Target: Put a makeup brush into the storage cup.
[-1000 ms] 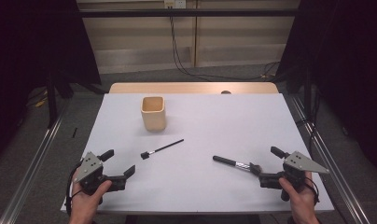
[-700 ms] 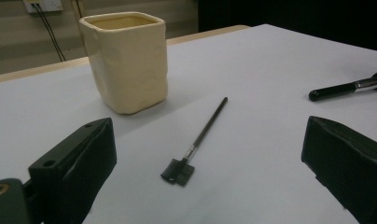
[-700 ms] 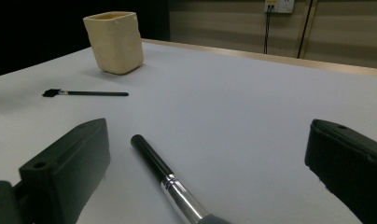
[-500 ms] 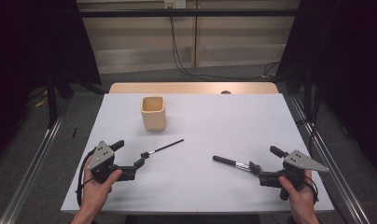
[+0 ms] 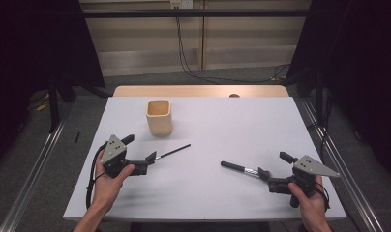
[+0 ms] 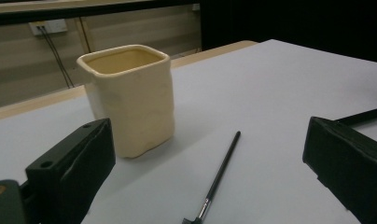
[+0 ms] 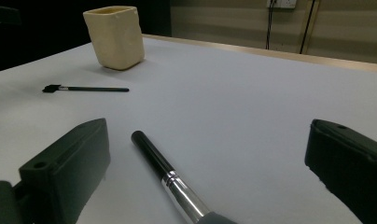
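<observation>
No writing could be read on anything. The left gripper (image 5: pixel 141 155) had slid in from the surface's (image 5: pixel 261 125) near-left corner, jaws wide around the brush end of the thin black brush (image 5: pixel 173 152), which lay flat just in front of the cream cup (image 5: pixel 159 117), not gripped. The right gripper (image 5: pixel 275 170) stayed put, jaws wide astride the thicker brush (image 5: pixel 240 169), whose black handle pointed toward the middle.
</observation>
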The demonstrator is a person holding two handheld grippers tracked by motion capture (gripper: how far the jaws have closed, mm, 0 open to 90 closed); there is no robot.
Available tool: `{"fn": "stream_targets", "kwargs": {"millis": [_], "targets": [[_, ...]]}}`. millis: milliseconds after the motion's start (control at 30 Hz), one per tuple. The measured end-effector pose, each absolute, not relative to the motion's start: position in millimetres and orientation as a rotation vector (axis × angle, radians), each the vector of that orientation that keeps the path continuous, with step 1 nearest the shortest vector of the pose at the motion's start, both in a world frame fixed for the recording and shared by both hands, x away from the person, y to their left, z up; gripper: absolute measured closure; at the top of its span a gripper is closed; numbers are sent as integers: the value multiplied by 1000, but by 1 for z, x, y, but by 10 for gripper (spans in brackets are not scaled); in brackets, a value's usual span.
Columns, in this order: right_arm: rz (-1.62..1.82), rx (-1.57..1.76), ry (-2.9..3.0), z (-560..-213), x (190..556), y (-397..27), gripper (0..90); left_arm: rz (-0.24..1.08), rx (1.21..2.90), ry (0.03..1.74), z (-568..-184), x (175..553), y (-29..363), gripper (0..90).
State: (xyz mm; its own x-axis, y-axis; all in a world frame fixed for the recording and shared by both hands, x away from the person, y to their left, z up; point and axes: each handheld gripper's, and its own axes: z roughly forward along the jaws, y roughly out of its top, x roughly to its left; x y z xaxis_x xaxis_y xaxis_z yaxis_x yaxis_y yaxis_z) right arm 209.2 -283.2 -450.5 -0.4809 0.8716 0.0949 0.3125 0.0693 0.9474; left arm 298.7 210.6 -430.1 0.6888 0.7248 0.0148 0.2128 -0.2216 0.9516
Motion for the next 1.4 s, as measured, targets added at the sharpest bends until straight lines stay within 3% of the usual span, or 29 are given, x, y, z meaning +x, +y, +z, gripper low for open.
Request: {"fn": "stream_targets", "kwargs": {"millis": [800,1400], "targets": [[1413,1171,1853,-451,210,-283,0,473,1870,724,-441,337,180,19],[1409,1176,1859,-452,211,-283,0,316,2186,801,-447,364,169,38]]}}
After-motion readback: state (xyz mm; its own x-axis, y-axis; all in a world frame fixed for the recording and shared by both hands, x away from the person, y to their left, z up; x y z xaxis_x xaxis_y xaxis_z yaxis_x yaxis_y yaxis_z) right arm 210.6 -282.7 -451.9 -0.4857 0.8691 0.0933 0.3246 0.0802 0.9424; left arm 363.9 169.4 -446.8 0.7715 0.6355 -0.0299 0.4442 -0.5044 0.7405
